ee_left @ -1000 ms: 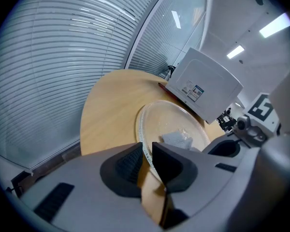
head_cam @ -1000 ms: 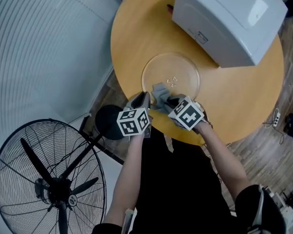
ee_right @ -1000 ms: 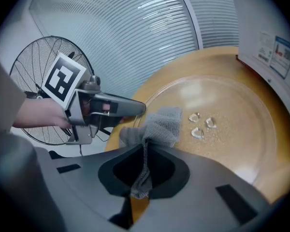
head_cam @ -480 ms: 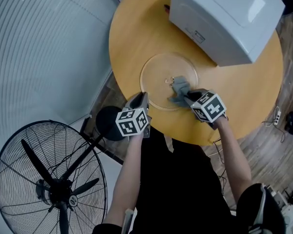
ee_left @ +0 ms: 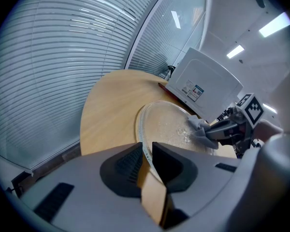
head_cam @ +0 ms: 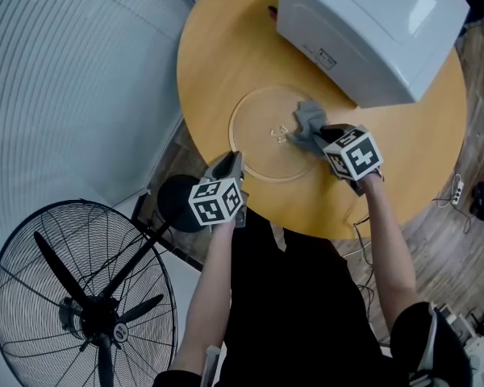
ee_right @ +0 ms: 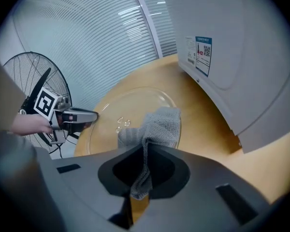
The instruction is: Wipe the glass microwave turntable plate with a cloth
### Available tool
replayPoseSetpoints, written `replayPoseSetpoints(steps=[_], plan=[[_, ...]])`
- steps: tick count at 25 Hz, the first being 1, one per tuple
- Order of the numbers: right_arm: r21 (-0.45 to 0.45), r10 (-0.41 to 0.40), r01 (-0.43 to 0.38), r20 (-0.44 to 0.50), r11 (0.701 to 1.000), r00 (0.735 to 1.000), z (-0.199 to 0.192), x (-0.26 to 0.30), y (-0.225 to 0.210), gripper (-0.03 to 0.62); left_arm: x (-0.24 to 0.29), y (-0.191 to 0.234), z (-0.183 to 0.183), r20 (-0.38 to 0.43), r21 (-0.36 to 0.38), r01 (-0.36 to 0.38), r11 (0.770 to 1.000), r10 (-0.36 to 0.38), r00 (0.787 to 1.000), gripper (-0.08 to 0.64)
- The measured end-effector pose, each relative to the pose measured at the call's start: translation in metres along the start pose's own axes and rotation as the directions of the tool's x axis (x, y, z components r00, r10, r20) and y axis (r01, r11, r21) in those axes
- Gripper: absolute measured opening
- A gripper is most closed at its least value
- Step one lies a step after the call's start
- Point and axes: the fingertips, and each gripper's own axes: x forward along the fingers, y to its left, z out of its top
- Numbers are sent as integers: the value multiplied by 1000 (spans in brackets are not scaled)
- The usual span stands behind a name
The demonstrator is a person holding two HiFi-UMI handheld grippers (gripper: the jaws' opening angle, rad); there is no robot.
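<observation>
The clear glass turntable plate (head_cam: pixel 262 143) lies flat on the round wooden table (head_cam: pixel 226 63). My left gripper (head_cam: pixel 232 164) is shut on the plate's near-left rim (ee_left: pixel 144 149), the glass edge pinched between its jaws. A grey cloth (head_cam: pixel 306 119) rests on the plate's far-right part, close to the microwave, and my right gripper (head_cam: pixel 316 134) is shut on it. In the right gripper view the cloth (ee_right: pixel 157 127) hangs out of the jaws and spreads over the plate (ee_right: pixel 121 110).
A white microwave (head_cam: pixel 371 31) stands at the table's far right, just beyond the plate. A black floor fan (head_cam: pixel 81 297) stands at the near left, off the table. The table's left half is bare wood.
My right gripper has dragged the cloth across the plate, from its near edge beside the left gripper to its far-right part by the microwave. The left gripper has kept still on the rim.
</observation>
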Motion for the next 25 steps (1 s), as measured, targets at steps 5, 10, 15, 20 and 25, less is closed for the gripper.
replayPoseSetpoints(steps=[5, 10, 15, 20, 25], plan=[[14, -15, 15, 23, 1000, 1000, 9, 8, 7, 28, 0, 0, -1, 2, 3, -4, 1000, 4, 1000, 58], [27, 53, -54, 10, 998, 999, 4, 17, 37, 28, 1, 1, -1, 1, 4, -6, 1000, 6, 1000, 58], [-37, 143, -145, -44, 989, 989, -6, 32, 82, 28, 1, 1, -1, 3, 7, -9, 1000, 9, 1000, 58], [-85, 205, -213, -86, 973, 975, -5, 47, 117, 28, 0, 0, -1, 3, 7, -8, 1000, 8, 1000, 58], [-83, 264, -270, -76, 959, 962, 8, 58, 128, 28, 1, 0, 0, 4, 11, -9, 1000, 9, 1000, 58]])
